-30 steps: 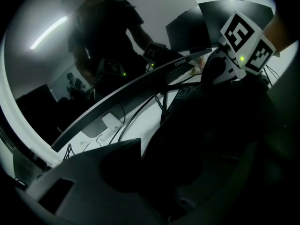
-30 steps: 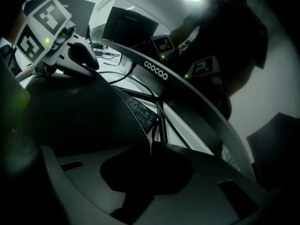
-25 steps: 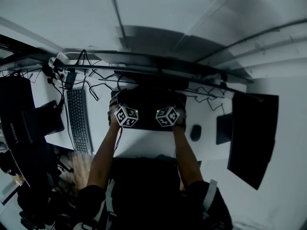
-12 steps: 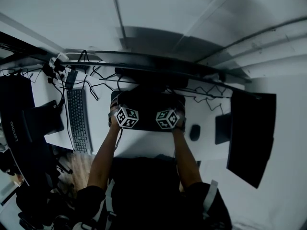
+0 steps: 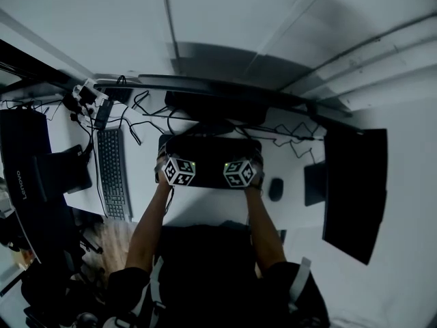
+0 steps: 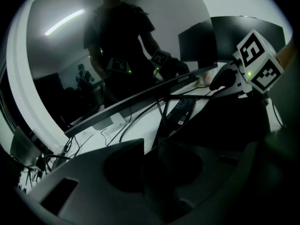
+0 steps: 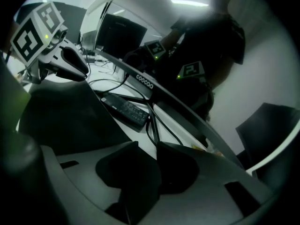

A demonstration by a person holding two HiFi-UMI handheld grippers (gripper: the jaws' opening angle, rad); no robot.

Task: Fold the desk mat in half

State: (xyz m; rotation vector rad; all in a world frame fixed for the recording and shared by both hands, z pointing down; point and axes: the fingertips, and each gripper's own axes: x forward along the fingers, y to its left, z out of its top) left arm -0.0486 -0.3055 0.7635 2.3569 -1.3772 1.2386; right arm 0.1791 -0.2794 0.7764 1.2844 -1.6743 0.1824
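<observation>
The black desk mat (image 5: 210, 152) lies on the white desk (image 5: 205, 207), directly ahead of you and just short of the wide monitor (image 5: 213, 105) behind it. Both of your grippers sit at the mat's near edge, one toward each near corner and angled downward. The jaws of your left gripper (image 6: 151, 146) stand slightly apart and have just been closing a little. The slot between them is dark, and it cannot be told whether the mat's edge lies in it. The jaws of your right gripper (image 7: 157, 149) have just been opening and now stand apart. Bare desk shows through the top of their gap, and nothing is clamped there. A keyboard (image 5: 113, 173) lies left of the mat, a mouse (image 5: 276, 188) just right of it. A power brick (image 7: 124, 108) and loose cables (image 5: 147, 111) lie behind the mat.
</observation>
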